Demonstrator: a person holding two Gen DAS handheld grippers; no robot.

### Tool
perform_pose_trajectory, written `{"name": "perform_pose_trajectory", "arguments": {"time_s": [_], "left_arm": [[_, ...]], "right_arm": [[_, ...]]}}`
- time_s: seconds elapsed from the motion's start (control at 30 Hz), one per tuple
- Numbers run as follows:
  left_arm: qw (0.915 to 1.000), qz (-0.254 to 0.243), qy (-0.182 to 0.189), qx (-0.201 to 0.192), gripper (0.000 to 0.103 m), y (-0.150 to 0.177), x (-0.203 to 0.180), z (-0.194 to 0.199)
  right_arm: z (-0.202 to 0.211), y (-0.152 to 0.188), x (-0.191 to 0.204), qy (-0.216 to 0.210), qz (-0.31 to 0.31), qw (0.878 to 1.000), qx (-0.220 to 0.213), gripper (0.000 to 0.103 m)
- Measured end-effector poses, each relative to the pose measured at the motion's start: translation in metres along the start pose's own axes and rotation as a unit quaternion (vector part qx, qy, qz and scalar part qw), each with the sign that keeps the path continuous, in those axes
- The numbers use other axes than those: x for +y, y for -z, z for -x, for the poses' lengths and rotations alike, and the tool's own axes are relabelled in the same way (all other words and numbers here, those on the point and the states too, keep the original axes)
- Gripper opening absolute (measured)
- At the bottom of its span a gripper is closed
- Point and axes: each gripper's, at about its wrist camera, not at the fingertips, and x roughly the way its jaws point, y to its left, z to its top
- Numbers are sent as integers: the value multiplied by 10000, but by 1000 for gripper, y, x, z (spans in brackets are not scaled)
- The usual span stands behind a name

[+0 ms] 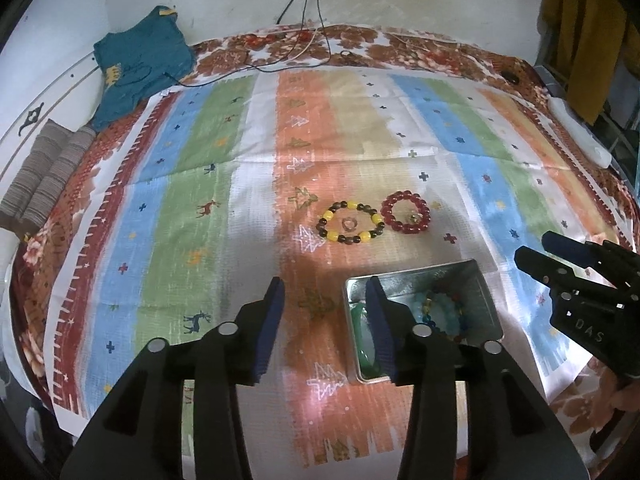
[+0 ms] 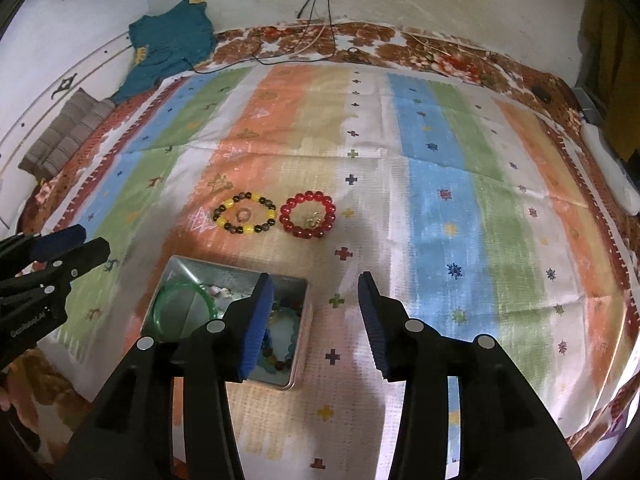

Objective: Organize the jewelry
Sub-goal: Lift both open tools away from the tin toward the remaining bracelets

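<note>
Hovering over the metal tin, your left tongs and right tongs gape partly open, holding nothing. Two bead bracelets lie beyond.

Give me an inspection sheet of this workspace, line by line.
Surface: striped cloth spread over a floral bedcover.
Job's things: yellow-and-dark bead bracelet with a ring inside; red bead bracelet around a small gold piece; open metal tin holding a green bangle and beaded bracelets.
Clutter: teal garment, folded striped fabric, white object.
Grippers: left gripper open, empty; right gripper open, empty.
Cables: dark wires from wall onto bed.
Surroundings: stained wall, yellow cloth hanging.
</note>
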Motion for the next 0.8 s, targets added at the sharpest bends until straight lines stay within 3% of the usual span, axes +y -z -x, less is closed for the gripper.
{"name": "perform_pose_trajectory", "arguments": {"time_s": [0.27,0.53,0.8], "left_arm": [[9998,181,-1,59,64,-13,6,-13],[9997,168,-101,164,73,-29,12,-32],[9988,220,-252,361,79,-42,15,-61]], "right_arm": [[-11,-11,-3,72,-15,10000,66,58],[-30,-24,-8,51,-113,9997,209,73],[-51,-40,-13,130,-135,9994,304,77]]}}
